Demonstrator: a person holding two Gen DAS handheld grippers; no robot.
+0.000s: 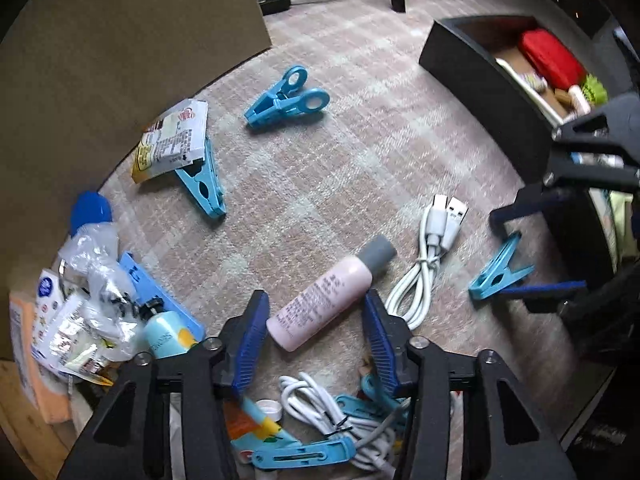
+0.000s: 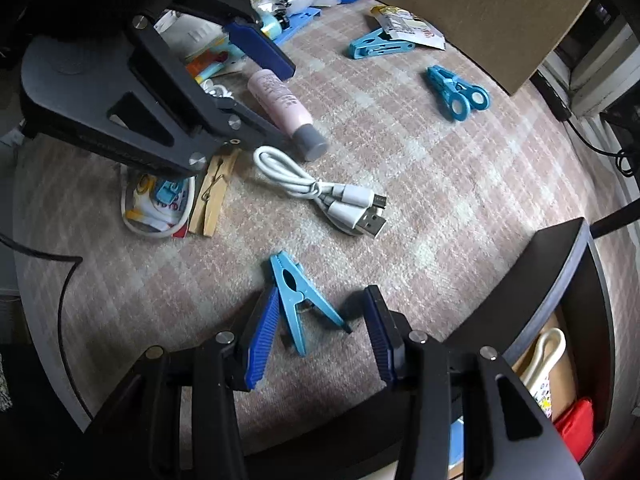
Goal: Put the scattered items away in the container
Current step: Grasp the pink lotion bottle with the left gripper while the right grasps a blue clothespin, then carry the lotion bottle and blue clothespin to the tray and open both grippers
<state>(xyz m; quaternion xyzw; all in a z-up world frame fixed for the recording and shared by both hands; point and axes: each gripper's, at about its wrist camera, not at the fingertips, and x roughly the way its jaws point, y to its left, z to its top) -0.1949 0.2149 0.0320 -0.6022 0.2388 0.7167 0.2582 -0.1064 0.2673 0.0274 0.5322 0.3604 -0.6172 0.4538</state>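
On the far left of the left wrist view, a heap of crinkled plastic packets and sachets [image 1: 76, 320] lies against a flat brown cardboard sheet [image 1: 120, 40], with a round blue cap [image 1: 91, 210] on top of the heap. Just right of it, a printed foil sachet [image 1: 174, 140] rests partly over a light blue plastic clothes peg [image 1: 202, 184]. Further right, another blue peg with two ring handles [image 1: 288, 98] lies alone on the pink checked cloth [image 1: 340, 152].

The left gripper [image 1: 316, 340] hangs over the pale pink plastic bottle with a grey cap [image 1: 328, 296]. The bottle's lower end sits between the blue ribbed pads [image 1: 252, 340]; the jaws stand half open, and no pad visibly presses on it. Below the gripper lies a tangle of white cord and blue clips [image 1: 332, 420].

Right of the bottle, a coiled white USB cable [image 1: 428, 264] lies just beside it. Further right, the right gripper [image 2: 316, 340] straddles a small light blue clothes peg [image 2: 294, 300], jaws fairly wide. Its left pad [image 2: 262, 344] is at the peg's edge and the other stands apart; whether the left pad touches I cannot tell.

At the far right stands the black open-topped container [image 1: 480, 80], holding a red pouch [image 1: 550, 58] and other small things.
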